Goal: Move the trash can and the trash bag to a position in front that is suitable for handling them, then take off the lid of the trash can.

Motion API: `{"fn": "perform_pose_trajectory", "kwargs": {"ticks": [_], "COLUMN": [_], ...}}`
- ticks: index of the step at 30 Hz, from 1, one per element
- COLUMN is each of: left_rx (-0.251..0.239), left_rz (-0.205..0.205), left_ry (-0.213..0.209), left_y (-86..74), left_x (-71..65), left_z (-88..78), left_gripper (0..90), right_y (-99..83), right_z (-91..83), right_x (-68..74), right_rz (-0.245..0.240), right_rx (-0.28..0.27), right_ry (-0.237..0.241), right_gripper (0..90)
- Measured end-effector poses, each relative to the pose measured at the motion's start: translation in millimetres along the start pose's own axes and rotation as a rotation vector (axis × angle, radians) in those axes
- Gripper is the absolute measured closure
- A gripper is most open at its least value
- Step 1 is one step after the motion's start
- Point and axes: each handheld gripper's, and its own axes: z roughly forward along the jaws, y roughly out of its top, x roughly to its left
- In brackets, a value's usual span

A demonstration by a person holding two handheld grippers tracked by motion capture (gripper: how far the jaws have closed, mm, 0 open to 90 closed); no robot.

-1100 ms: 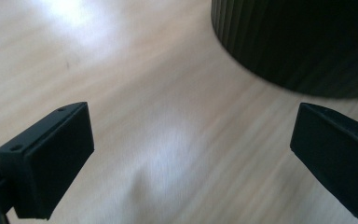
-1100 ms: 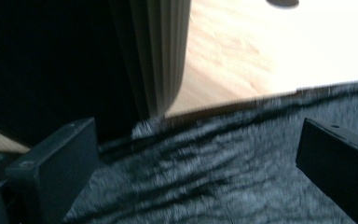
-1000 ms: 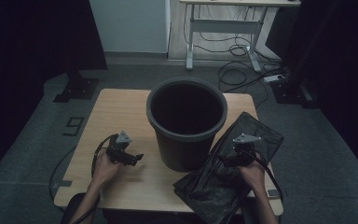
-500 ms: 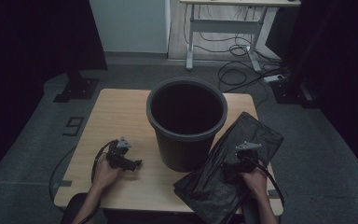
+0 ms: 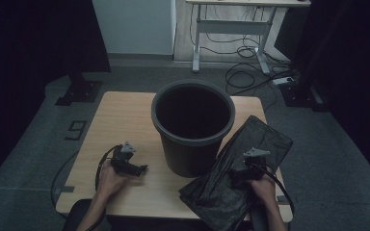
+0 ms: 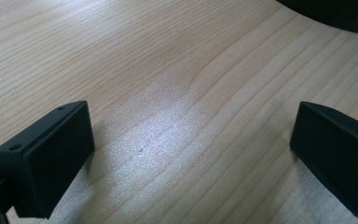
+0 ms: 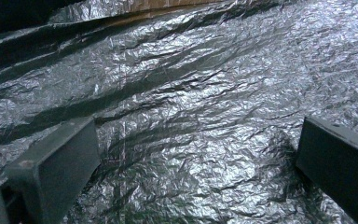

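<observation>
A tall black bin (image 5: 192, 126) stands open and upright in the middle of the wooden table (image 5: 120, 120). A crinkled black plastic bag (image 5: 243, 166) lies flat to its right, reaching from the bin's base to the table's front right corner. My right gripper (image 5: 236, 171) hovers low over the bag (image 7: 191, 126), jaws wide apart with only plastic between them. My left gripper (image 5: 139, 169) is held low over bare wood (image 6: 177, 93) left of the bin, also open and holding nothing. The bin's dark base (image 6: 340, 11) shows at the top right of the left gripper view.
A white desk frame (image 5: 231, 29) with cables (image 5: 250, 72) on the floor stands behind the table. A dark stand base (image 5: 79, 89) sits on the floor at the back left. Bare wood stretches left of the bin.
Both grippers have drawn back toward the table's front edge and lower. The right one has slid down along the bag; the bin and bag have not moved.
</observation>
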Motion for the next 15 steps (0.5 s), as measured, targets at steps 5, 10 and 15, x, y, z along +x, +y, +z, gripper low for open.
{"fn": "perform_pose_trajectory", "kwargs": {"ticks": [5,10,15], "left_rx": [-0.002,0.005,0.049], "left_rz": [0.003,0.006,0.001], "left_ry": [-0.007,-0.010,-0.015], "left_y": [1.8,3.8,9.3], "left_x": [1.6,2.3,1.6], "left_z": [1.6,2.5,2.0], "left_gripper": [0.0,0.0,0.0], "right_y": [0.0,0.0,0.0], "right_z": [0.0,0.0,0.0], "right_x": [0.0,0.0,0.0], "right_rz": [0.000,0.000,-0.001], "right_rx": [0.000,0.000,0.000], "right_ry": [0.000,0.000,0.000], "right_gripper": [0.0,0.0,0.0]}}
